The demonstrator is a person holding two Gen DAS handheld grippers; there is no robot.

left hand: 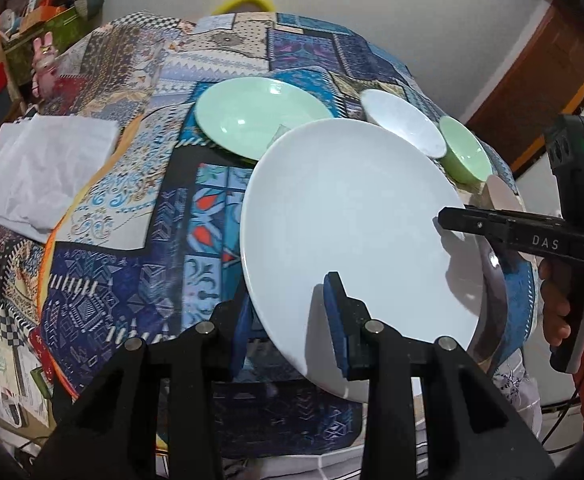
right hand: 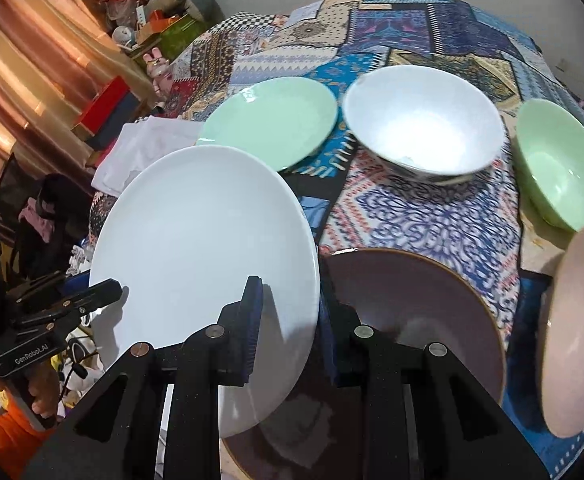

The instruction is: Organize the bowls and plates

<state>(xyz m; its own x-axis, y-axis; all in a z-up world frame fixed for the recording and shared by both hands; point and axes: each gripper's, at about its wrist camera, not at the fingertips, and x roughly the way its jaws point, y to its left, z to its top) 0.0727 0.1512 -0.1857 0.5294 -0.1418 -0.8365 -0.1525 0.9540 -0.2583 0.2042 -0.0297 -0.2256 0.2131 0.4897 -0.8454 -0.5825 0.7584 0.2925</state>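
"DAS" on right hand-held gripper (left hand: 448,218); "GenRobot.AI" on left hand-held gripper (right hand: 110,290)

The white plate (left hand: 352,232) looks smooth and shiny, like glazed china. The green plate (right hand: 272,120) and the green bowl (right hand: 564,168) shine too. The white bowl (right hand: 424,120) is glossy inside. The brown plate (right hand: 420,312) looks smooth but duller. The cloth (left hand: 112,240) over the counter is soft printed fabric with many patterns. The left tool (left hand: 288,320) and the right tool (right hand: 288,324) are matt black plastic with rough blue pads (left hand: 338,320) and small silver metal pins (left hand: 374,326).
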